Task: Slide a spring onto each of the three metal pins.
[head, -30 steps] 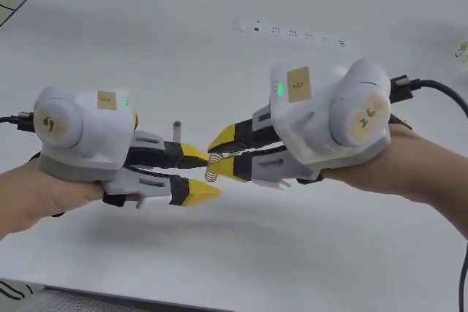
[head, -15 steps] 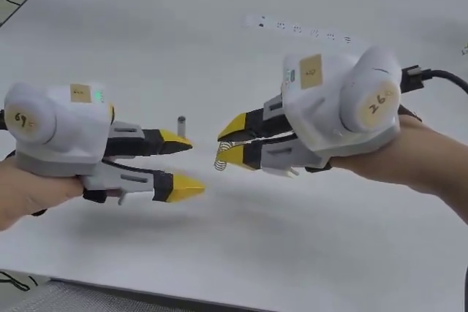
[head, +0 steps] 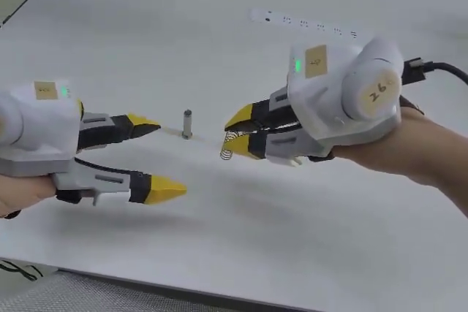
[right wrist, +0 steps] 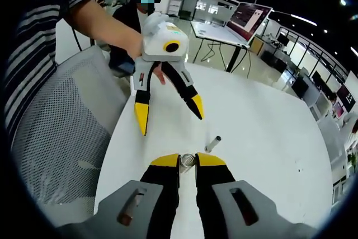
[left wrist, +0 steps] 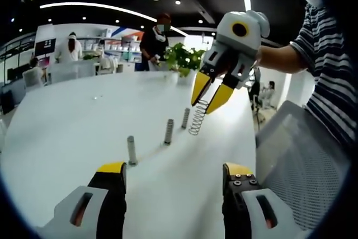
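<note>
My right gripper is shut on a small metal spring, which hangs from its yellow tips just above the white table. One upright metal pin stands a little to the left of the spring. My left gripper is open and holds nothing, further left of the pin. In the left gripper view, three pins stand in a row beyond my open left gripper, with the right gripper and the spring over the far end. In the right gripper view, the spring sits between the fingertips, with a pin just beyond.
A white power strip lies at the back of the table. The table's front edge runs close below the grippers. A grey mesh chair stands beside the table. People stand in the background.
My left gripper has drawn back to the left, away from the spring, and its jaws stand wider apart. The right gripper has kept the spring and lifted slightly.
</note>
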Tool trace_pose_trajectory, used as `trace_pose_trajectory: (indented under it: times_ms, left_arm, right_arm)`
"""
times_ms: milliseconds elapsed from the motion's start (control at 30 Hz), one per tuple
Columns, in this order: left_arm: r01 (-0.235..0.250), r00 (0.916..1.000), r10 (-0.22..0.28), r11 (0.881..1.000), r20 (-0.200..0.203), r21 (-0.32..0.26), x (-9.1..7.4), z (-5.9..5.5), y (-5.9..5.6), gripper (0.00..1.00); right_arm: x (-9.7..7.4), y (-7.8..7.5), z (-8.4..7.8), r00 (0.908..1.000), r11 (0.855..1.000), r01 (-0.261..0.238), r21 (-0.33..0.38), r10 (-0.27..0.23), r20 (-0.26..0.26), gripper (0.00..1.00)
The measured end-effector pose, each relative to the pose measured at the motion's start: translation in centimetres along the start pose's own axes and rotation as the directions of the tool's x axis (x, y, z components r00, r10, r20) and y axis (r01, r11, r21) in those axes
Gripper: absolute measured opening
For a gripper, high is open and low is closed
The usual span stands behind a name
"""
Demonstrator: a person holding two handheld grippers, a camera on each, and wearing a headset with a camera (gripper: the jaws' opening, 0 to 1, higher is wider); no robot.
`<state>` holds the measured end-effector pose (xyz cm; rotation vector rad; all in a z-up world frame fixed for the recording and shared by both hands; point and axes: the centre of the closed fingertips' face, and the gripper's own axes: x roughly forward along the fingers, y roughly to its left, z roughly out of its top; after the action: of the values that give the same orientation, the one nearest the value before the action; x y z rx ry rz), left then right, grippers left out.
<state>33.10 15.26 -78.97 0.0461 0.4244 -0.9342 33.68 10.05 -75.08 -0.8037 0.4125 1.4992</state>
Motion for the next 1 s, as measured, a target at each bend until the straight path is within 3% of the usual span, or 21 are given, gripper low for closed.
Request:
trace_pose_trajectory:
  times_ms: [467, 1000]
  left_arm:
    - [-0.045, 0.9989, 0.046, 0.999, 0.007, -0.02, -0.6, -0.6, 1.0, 0.98]
    - [-0.066, 0.9975, 0.067, 0.997, 0.025, -0.025, -0.8, -0.4, 1.3, 0.98]
  right_arm:
    - [0.4, -1.4, 0.8, 1.0, 1.0, 0.007, -0.014, -0.007, 0.001, 0.07]
    - [1.8, -4.3, 3.1, 0.9998, 0.999, 0.014, -0.042, -0.014, 0.017, 0.07]
